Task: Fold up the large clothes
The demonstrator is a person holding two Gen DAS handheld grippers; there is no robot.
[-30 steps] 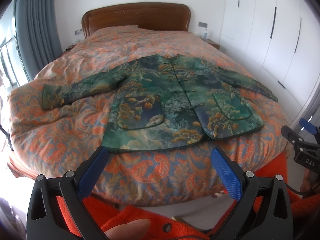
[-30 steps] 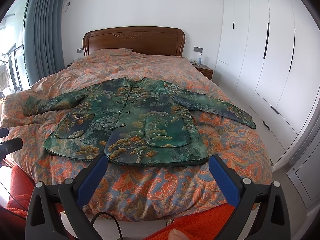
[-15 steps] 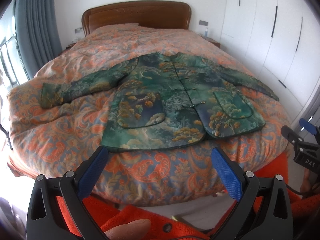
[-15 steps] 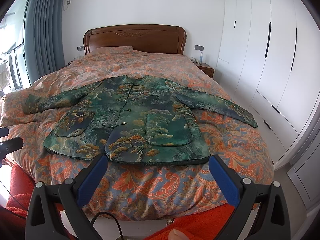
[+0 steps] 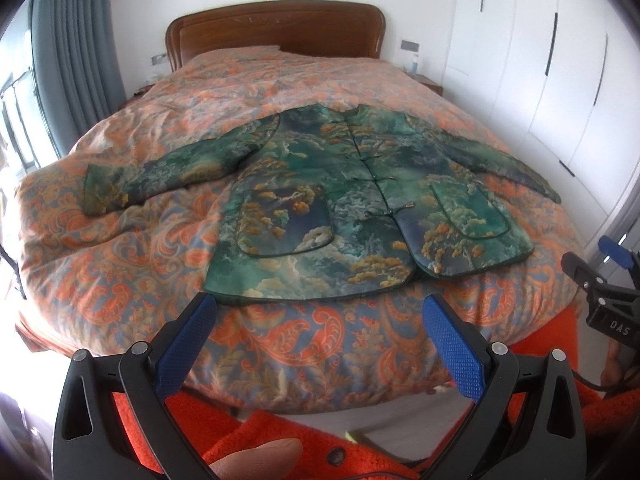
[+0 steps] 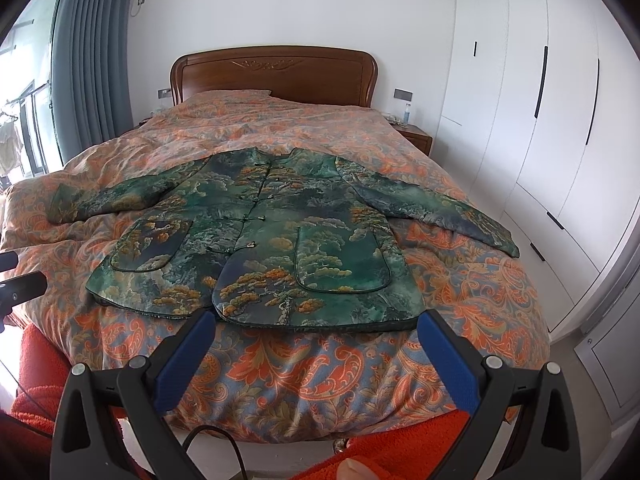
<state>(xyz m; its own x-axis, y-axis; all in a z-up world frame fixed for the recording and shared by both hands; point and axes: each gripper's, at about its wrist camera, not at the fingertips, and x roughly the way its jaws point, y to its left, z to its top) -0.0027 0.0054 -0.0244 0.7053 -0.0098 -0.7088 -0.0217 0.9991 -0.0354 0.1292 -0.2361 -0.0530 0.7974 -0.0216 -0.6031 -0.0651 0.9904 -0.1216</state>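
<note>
Both views bed-foot [image 5: 304,344], facing headboard [image 6: 276,76]

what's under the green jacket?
The green jacket lies flat, sleeves spread, directly on the orange paisley quilt covering the bed. Whatever sits beneath its body is covered; nothing visibly pokes out.

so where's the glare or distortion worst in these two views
Left wrist view: window light blows out the left edge, the headboard bows, and the wardrobe lines curve. Right wrist view: the same barrel bend, dark corners, the jacket sharp.
</note>
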